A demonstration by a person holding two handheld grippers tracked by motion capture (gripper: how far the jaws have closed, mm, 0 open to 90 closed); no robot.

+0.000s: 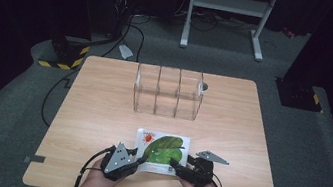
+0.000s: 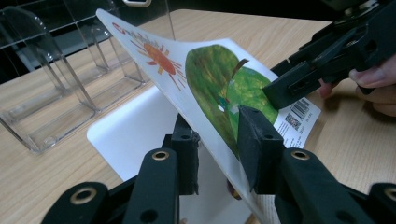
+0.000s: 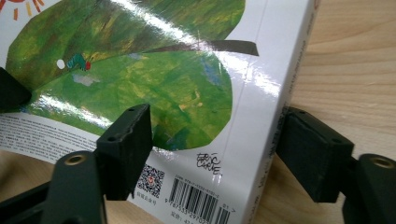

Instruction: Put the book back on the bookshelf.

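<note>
Lifting the back cover of a picture book [image 1: 162, 147] is the job in hand; the book lies at the near edge of the table [image 1: 102, 103], about 6 o'clock from the clear acrylic organizer [image 1: 168, 92]. Left gripper [image 2: 219, 135] is clenched on the cover's free edge, which it holds tilted up w/ a white page beneath. Right gripper [image 3: 217, 144] straddles the spine corner by the barcode, one jaw over the cover, the other outside at 3 o'clock; pads don't look pressed, so it's released. Handling guess: light, glossy & prob slippery; the single cover flexes, the spine side is stiff. Best hold approx the spine edge or whole block, not one leaf, which could crease.
</note>
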